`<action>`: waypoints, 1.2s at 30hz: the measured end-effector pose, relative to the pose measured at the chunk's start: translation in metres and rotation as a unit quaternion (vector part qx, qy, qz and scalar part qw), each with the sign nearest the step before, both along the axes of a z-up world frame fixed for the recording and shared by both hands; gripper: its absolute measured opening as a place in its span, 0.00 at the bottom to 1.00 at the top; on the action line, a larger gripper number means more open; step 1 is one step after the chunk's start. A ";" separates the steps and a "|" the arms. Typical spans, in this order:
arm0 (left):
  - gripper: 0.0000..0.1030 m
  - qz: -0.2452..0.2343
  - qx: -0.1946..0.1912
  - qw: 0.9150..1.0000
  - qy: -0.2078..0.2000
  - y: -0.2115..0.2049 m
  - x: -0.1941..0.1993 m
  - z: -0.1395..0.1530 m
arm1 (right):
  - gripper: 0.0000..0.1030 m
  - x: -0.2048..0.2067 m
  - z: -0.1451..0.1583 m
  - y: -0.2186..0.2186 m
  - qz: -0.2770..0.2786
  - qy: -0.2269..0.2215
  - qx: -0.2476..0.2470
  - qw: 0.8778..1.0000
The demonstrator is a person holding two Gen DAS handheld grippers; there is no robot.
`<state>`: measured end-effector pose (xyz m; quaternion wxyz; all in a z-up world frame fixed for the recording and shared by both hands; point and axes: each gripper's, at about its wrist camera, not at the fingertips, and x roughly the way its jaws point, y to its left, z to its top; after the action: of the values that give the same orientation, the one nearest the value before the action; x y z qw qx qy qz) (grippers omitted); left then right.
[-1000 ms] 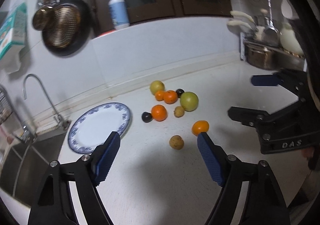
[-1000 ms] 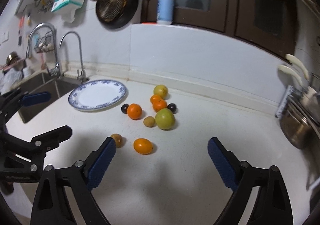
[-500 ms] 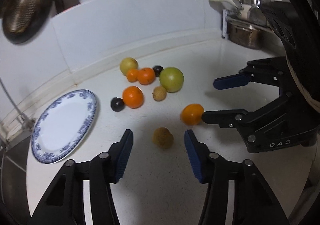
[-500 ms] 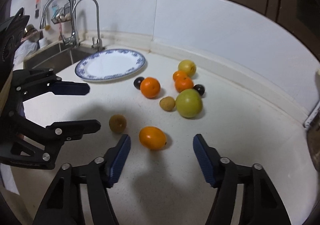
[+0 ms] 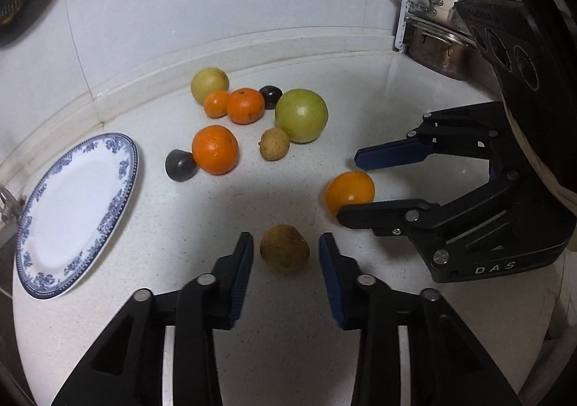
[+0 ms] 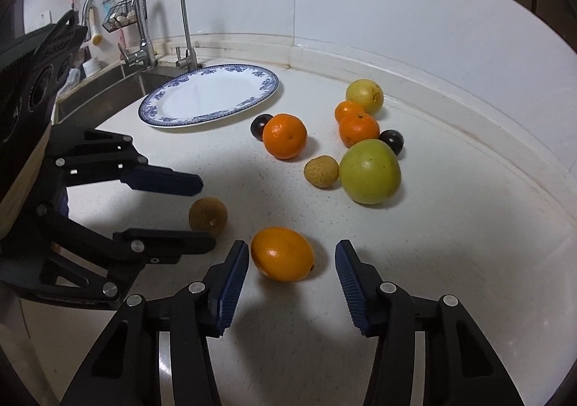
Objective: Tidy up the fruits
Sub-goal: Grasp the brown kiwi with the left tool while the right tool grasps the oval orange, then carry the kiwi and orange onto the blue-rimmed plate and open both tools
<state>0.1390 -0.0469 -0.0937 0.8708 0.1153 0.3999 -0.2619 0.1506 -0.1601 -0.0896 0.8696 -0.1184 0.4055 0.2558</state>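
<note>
ribbed blue pads of the left gripper (image 5: 285, 254) are being held parted around a rough brown round fruit (image 5: 284, 252) on the speckled white counter (image 5: 252, 352), untouched. a smooth oval orange (image 6: 282, 254) is being flanked likewise by the right gripper (image 6: 292, 263), open.

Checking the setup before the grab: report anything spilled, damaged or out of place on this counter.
Nothing spilled or damaged. The only oddity is the task itself: all the fruit lies loose on the counter while the blue-rimmed plate sits empty. The left tongs straddle a small brown fruit; the right tongs straddle an orange.
</note>
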 end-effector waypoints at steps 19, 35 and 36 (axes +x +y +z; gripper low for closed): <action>0.28 0.068 -0.023 0.997 -0.005 0.021 -0.012 0.013 | 0.37 -0.006 -0.001 0.003 -0.012 0.011 0.039 0.999; 0.28 0.116 -0.037 0.990 -0.066 0.066 -0.038 0.049 | 0.37 -0.031 0.034 0.034 -0.061 -0.023 0.072 0.995; 0.28 0.121 -0.042 0.990 -0.066 0.072 -0.038 0.051 | 0.37 -0.031 0.036 0.037 -0.062 -0.024 0.073 0.995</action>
<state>0.1010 0.0250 -0.0423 0.9245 0.0464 0.3412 -0.1634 0.1199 -0.1228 -0.0541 0.8995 -0.0355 0.3714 0.2273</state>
